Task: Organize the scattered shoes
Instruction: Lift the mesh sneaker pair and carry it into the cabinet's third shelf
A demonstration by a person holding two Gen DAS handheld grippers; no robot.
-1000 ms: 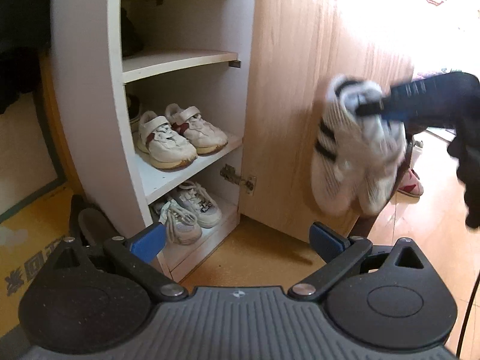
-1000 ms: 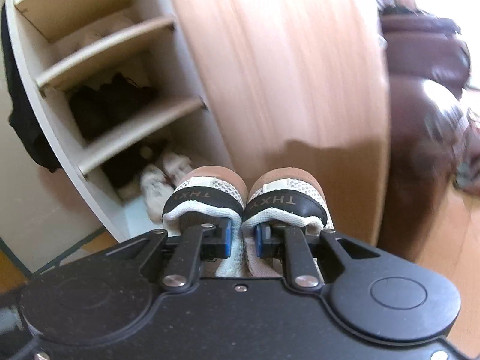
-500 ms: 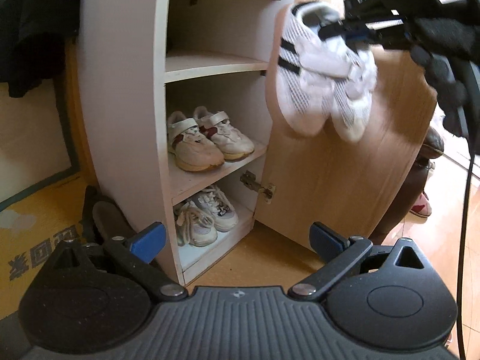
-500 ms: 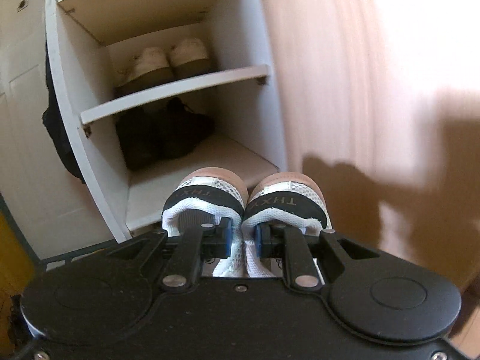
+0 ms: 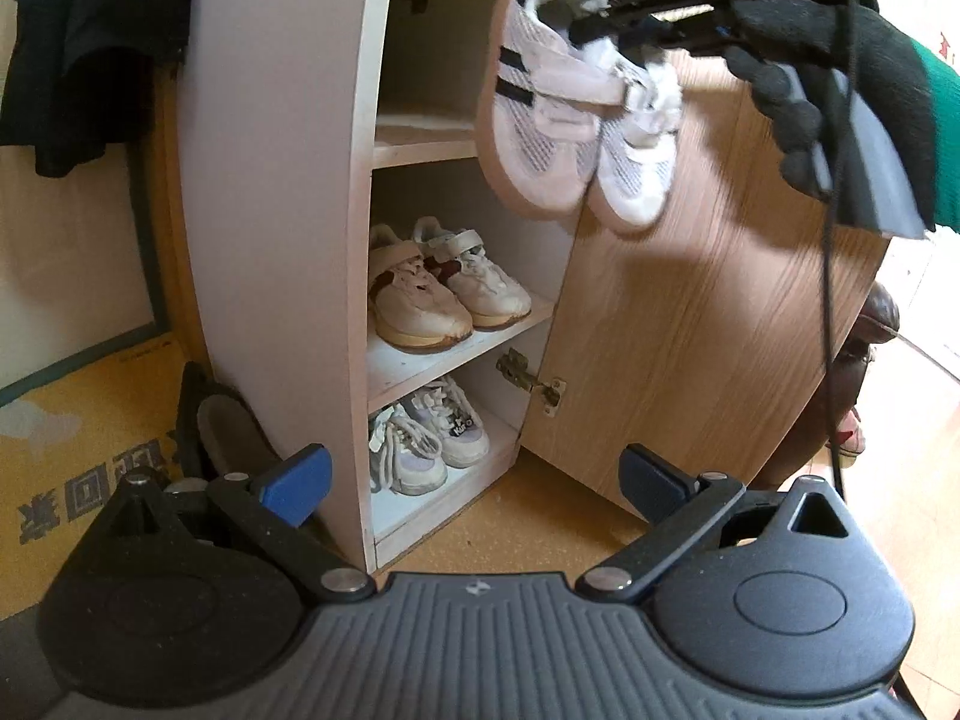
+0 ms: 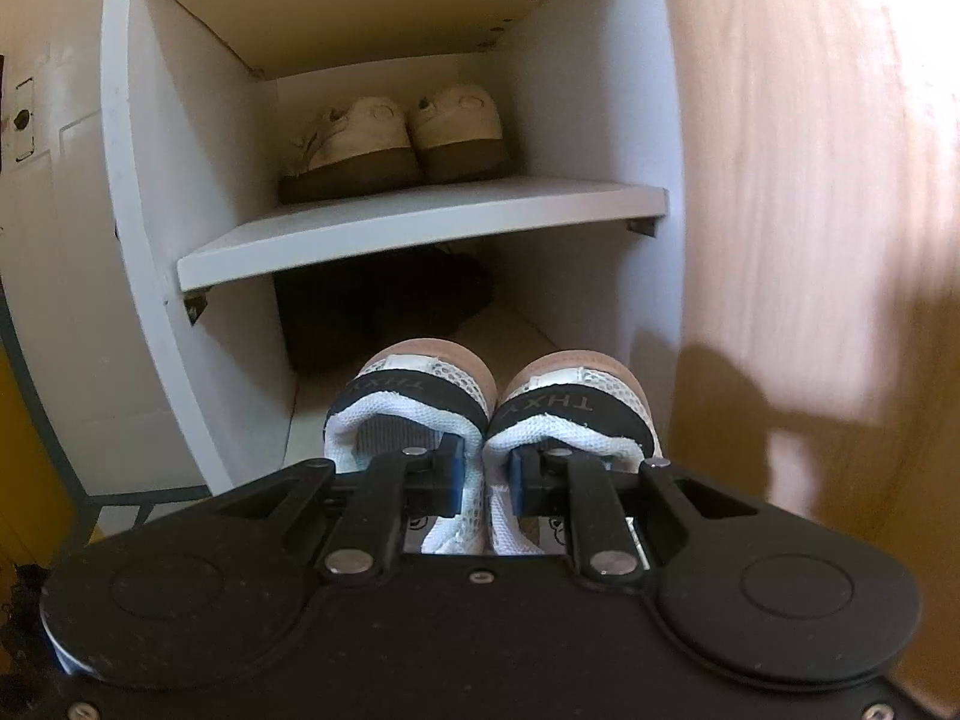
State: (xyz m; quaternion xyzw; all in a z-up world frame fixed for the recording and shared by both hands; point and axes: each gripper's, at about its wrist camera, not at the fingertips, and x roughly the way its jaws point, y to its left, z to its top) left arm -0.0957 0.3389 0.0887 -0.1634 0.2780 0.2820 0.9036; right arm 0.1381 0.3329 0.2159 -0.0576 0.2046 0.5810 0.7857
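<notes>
My right gripper is shut on a pair of white mesh shoes, pinching their inner heel collars together. In the left wrist view the same white mesh shoes hang toes down from the right gripper, level with an upper shelf of the white shoe cabinet. The shelf just ahead of the shoes holds a dark pair at its back. My left gripper is open and empty, low near the floor in front of the cabinet.
Beige sneakers sit on the higher shelf. A cream strap pair and a laced white pair fill the lower shelves. The open wooden door stands right of the cabinet. A dark slipper lies left; a gloved hand holds the right gripper.
The right gripper has lifted the white mesh shoes from beside the door up and leftward toward the cabinet's upper shelves. The left gripper has stayed open and shifted slightly closer.
</notes>
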